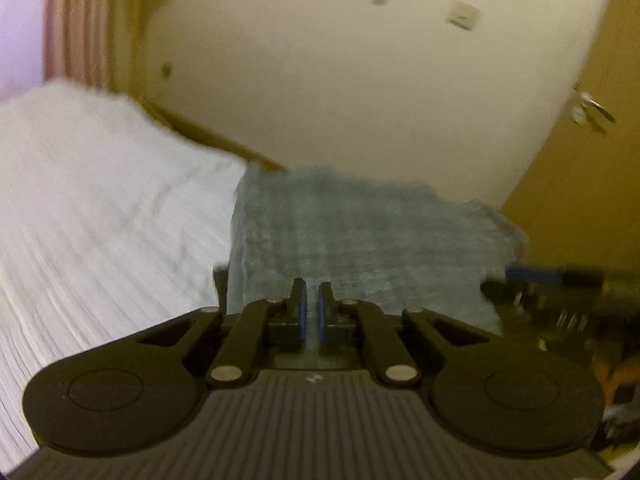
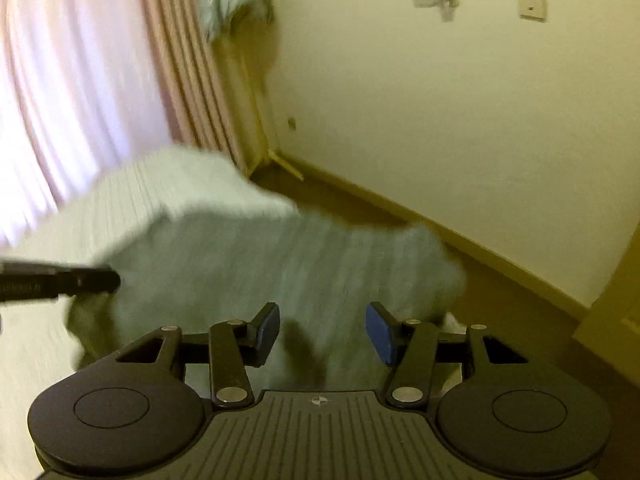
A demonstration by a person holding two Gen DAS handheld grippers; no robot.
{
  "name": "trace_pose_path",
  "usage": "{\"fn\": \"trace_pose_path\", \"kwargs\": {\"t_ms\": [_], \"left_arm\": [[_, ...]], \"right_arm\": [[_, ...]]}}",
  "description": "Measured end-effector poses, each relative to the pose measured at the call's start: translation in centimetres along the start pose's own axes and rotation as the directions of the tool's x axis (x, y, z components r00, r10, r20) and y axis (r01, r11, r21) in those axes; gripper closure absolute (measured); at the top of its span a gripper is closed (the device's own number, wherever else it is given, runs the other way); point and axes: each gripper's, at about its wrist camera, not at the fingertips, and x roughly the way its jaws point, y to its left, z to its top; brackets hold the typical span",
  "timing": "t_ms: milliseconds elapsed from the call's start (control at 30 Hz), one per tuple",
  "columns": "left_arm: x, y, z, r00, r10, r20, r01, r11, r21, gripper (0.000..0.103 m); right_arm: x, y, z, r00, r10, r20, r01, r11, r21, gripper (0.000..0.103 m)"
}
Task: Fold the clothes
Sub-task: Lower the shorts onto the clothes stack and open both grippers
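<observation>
A blue-grey knitted garment (image 1: 360,232) lies blurred over the corner of a bed with a white ribbed cover (image 1: 100,220). My left gripper (image 1: 312,308) is nearly shut, its blue pads pinching the garment's near edge. The right wrist view shows the same garment (image 2: 280,272) spread out and looking grey, and the left gripper (image 2: 80,280) comes in from the left holding its edge. My right gripper (image 2: 324,332) is open just above the garment with nothing between its fingers. In the left wrist view the right gripper (image 1: 540,280) is a dark blur at the right edge.
Pink curtains (image 2: 80,60) hang behind the bed (image 2: 132,192). A cream wall (image 2: 440,120) carries sockets (image 2: 532,4). A wooden door with a metal handle (image 1: 592,108) stands at the right. Brown floor (image 2: 500,288) runs along the skirting.
</observation>
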Motion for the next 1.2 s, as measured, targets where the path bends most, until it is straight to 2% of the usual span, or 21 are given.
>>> {"fn": "trace_pose_path", "kwargs": {"t_ms": [100, 233, 300, 367, 500, 600, 700, 833, 933, 1100, 1200], "left_arm": [[0.5, 0.3, -0.2, 1.0, 0.016, 0.0, -0.016, 1.0, -0.017, 0.1], [0.8, 0.5, -0.3, 0.999, 0.037, 0.005, -0.037, 0.999, -0.037, 0.101], [-0.3, 0.3, 0.6, 0.998, 0.042, 0.036, -0.041, 0.999, -0.028, 0.101], [-0.7, -0.1, 1.9, 0.997, 0.037, 0.065, -0.036, 0.999, -0.014, 0.101], [1.8, -1.4, 4.6, 0.996, 0.001, 0.091, -0.005, 0.999, 0.039, 0.101], [4.9, -2.5, 5.3, 0.996, -0.011, 0.088, 0.002, 0.995, 0.101, 0.101], [7.9, -2.0, 4.6, 0.999, 0.02, 0.049, -0.024, 0.996, 0.088, 0.101], [9.7, -1.1, 3.1, 0.998, 0.027, 0.06, -0.032, 0.996, 0.086, 0.1], [8.3, -1.0, 3.5, 0.997, 0.034, 0.074, -0.04, 0.996, 0.076, 0.101], [2.5, -1.1, 2.8, 0.993, 0.047, 0.112, -0.054, 0.997, 0.06, 0.102], [-0.3, -2.3, 1.5, 0.996, 0.036, 0.085, -0.042, 0.996, 0.073, 0.102]], "right_arm": [[1.5, 1.0, -2.7, 0.998, -0.024, -0.053, 0.021, 0.998, -0.057, 0.051], [0.5, 0.7, -2.1, 0.997, -0.037, -0.074, 0.031, 0.996, -0.08, 0.051], [-1.3, 0.9, -1.5, 0.997, -0.04, -0.059, 0.036, 0.997, -0.063, 0.051], [-2.7, 0.6, -0.5, 0.999, -0.039, -0.004, 0.039, 0.998, -0.044, 0.051], [-1.2, 1.0, 2.7, 0.996, -0.041, 0.078, 0.043, 0.999, -0.032, 0.051], [1.3, 1.9, 3.8, 0.997, -0.051, 0.061, 0.053, 0.998, -0.029, 0.051], [3.3, 2.1, 3.5, 0.998, -0.056, 0.034, 0.057, 0.998, -0.031, 0.051], [4.7, 0.7, 2.0, 0.998, -0.059, -0.024, 0.058, 0.998, -0.003, 0.051], [3.5, 0.3, 2.1, 0.998, -0.06, -0.002, 0.06, 0.998, -0.003, 0.051], [-2.1, 0.4, 1.9, 0.996, -0.044, 0.075, 0.042, 0.999, 0.02, 0.051], [-5.4, 1.0, 0.8, 0.996, -0.027, 0.088, 0.026, 1.0, 0.01, 0.051]]}}
